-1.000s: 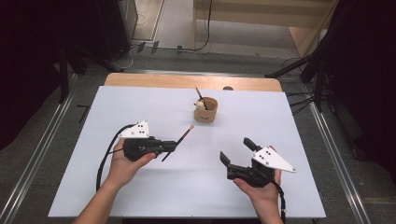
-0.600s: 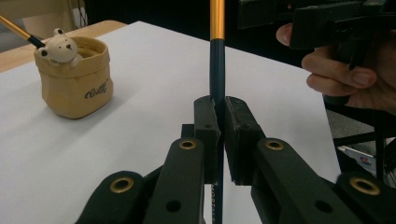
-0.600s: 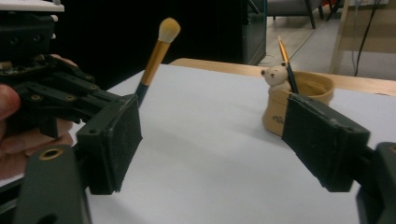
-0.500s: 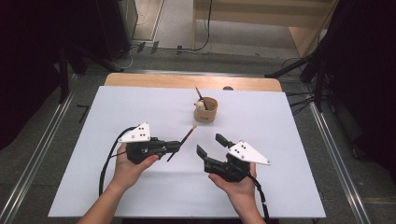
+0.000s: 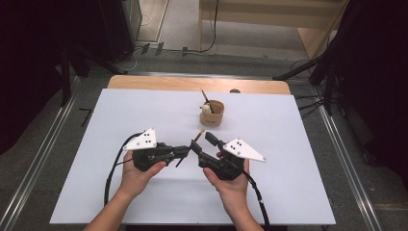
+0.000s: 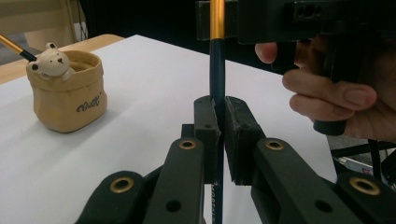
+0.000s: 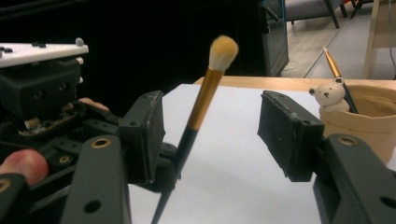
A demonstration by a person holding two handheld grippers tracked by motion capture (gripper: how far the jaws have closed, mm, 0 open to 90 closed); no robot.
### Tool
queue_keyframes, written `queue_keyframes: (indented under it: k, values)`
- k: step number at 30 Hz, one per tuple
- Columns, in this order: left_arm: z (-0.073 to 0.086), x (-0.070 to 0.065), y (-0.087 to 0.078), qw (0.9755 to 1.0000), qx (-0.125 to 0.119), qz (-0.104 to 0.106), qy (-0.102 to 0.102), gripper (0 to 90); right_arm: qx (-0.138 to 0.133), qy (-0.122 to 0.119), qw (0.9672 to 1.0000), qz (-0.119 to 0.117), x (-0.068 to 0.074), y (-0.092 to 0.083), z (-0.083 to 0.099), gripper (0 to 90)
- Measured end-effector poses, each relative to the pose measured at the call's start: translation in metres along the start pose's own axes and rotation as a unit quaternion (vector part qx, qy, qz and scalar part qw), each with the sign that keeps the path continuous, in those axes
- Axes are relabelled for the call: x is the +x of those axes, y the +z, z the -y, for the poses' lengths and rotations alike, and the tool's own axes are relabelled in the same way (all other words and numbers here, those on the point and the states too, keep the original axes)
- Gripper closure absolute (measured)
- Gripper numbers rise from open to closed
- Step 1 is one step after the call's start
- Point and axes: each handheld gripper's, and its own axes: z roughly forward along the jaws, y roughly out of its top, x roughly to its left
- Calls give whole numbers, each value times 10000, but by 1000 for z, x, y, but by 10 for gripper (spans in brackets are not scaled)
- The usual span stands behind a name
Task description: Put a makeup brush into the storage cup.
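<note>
Mid hand-over above the white desk (image 5: 288,168): left gripper (image 6: 217,109) fingers clamped on slim dark-handled, gold-ferruled makeup brush (image 7: 205,100); right gripper (image 7: 210,130) fingers just closing around it, not touching yet. Next: pinch the ferrule squarely, then loosen left

White tabletop (image 5: 144,110) sits mid-room, a wooden edge (image 5: 192,84) showing at its far side. Grey floor (image 5: 48,159) all around it, metal rails (image 5: 45,144) running down both flanks. Dark curtains (image 5: 38,53) close in left and right; pale wooden furniture (image 5: 269,14) stands beyond.
</note>
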Motion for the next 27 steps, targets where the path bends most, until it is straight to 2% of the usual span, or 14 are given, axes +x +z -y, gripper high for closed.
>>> queue_keyframes:
  k: [3,6,10,14,18,20,22,23,25,27]
  values:
    - [0,0,0,10000,-29,3,-10,852,-36,140,9999,-94,0,4,2,485]
    - [0,-1,0,10000,-51,-19,3,852,-9,306,9991,-292,-2,9,5,523]
    - [0,-1,-1,10000,-61,-26,14,852,-90,392,9981,-461,-2,13,6,590]
    - [0,-1,0,10000,-55,-15,-3,852,-147,447,9977,-478,-1,16,7,660]
    - [0,-2,1,10000,-65,-16,5,852,-113,655,9961,-583,-4,16,7,825]
    - [0,-1,2,10000,-90,16,-32,852,-83,754,9946,-702,-5,17,7,848]
    - [1,1,1,9997,-207,97,-95,844,-83,621,9957,-686,-3,17,6,849]
    - [1,1,0,9994,-303,99,-153,786,-105,567,9958,-710,-3,16,4,849]
    - [0,0,-3,9991,-348,-75,-227,448,-191,429,9969,-628,-3,14,1,849]
    - [0,-1,-8,9985,-385,-273,-283,248,-239,372,9973,-582,-5,12,0,849]
